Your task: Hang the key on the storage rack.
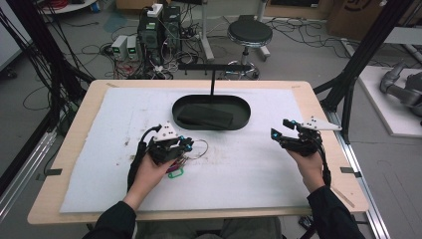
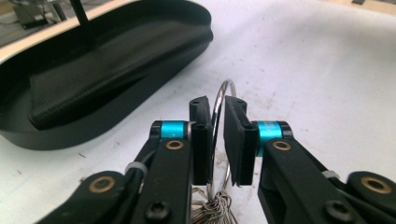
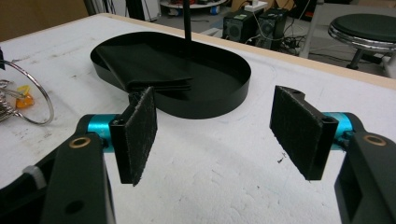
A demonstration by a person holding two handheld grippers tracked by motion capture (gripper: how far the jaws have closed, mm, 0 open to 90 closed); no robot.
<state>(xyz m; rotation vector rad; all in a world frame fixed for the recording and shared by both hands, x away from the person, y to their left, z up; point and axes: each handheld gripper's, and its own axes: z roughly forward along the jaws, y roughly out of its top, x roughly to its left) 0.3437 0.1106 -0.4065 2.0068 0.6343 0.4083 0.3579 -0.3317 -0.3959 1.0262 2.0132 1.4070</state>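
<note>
Jaws of the left gripper stand narrowly apart with a thin metal key ring running up between them. The ring lies against the inner face of the left-hand pad, while a slim gap shows between it and the right-hand pad, so the hold looks slack; whether the left-hand pad bears any pressure cannot be told from this angle. The ring's loop rises past the jaw tips, and a cluster of wire and keys hangs from it below the pads, close to the gripper body. In the high view the left gripper sits over the white mat, with the ring projecting just beyond its tips and a green tag lying directly beneath the hand.

Ahead of the left gripper, and slightly to its left, lies a black oval tray holding a folded black cloth; a thin black post stands up from it.

The right gripper is well apart from the left one, jaws spread wide, nothing between the pads, bare mat below them. The tray sits just ahead of its tips. The ring lies far to its left.
</note>
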